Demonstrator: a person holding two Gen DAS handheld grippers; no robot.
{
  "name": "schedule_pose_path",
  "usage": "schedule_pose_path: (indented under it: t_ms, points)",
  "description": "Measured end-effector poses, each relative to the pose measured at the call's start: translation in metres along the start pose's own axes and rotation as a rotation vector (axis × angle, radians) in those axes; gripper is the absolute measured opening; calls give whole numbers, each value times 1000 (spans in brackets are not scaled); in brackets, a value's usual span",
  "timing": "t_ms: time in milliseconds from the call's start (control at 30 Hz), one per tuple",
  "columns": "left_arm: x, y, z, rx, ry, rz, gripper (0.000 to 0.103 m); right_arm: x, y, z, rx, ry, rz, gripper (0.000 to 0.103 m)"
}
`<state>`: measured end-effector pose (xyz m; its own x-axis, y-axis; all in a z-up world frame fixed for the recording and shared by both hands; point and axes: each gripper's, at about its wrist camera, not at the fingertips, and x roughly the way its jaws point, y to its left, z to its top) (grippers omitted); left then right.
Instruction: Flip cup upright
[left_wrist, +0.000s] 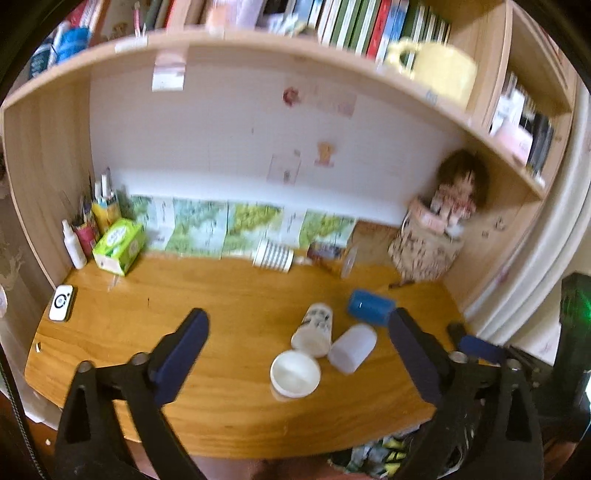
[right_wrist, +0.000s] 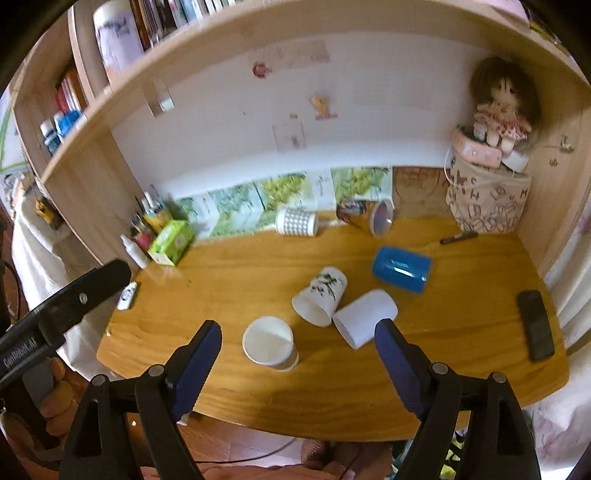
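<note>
Several cups sit on the wooden desk (right_wrist: 236, 273). A white paper cup (right_wrist: 270, 343) stands upright, also in the left wrist view (left_wrist: 294, 373). A cup with a leaf print (right_wrist: 320, 295) (left_wrist: 314, 328), a plain white cup (right_wrist: 365, 317) (left_wrist: 352, 347) and a blue cup (right_wrist: 402, 269) (left_wrist: 371, 306) lie on their sides. A striped cup (right_wrist: 297, 221) (left_wrist: 273, 255) and a clear-rimmed cup (right_wrist: 380, 217) lie at the back. My left gripper (left_wrist: 299, 332) is open and empty above the desk's front. My right gripper (right_wrist: 298, 332) is open and empty, over the upright cup.
A green tissue box (right_wrist: 171, 242), pens and a spray bottle (right_wrist: 135, 251) stand at the back left. A doll (right_wrist: 498, 107) sits on a patterned bag (right_wrist: 487, 199) at the back right. A black phone (right_wrist: 535, 325) and a marker (right_wrist: 458, 238) lie at the right. A small white device (left_wrist: 61, 302) lies at the left edge.
</note>
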<state>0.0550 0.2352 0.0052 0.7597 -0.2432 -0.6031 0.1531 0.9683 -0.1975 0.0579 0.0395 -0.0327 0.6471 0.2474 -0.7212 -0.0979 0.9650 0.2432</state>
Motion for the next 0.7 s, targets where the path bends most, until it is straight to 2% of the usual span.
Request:
schedule_pose_path:
  t_ms: [33,67,200,300,433,500,567,700]
  points:
    - [-4,-2,2,0,-22,12,101,-4,-1,3,4,-11,12,100]
    - [-7,-3,2,1,-37,23,101,-7,-3,5,9,-21,15,103]
    - [-19,-11,3,26,-105,104,102,-20,-5,6,13,-70,12,103]
    - [-28,-15,-2,27,-159,163,103,-33,-5,3,14,-124,-50,103]
    - [-35,-16,-9,7,-188,194,103,-50,-2,-5,19,-217,-106,103]
    - [-37,-18,-15,11,-205,235,103,-56,-4,-10,28,-253,-101,103]
    - [-39,-19,-21,4,-215,270,103,-60,-6,-15,37,-265,-88,103]
    - [-32,-18,-24,-5,-171,262,103,-64,-9,-18,46,-278,-75,103]
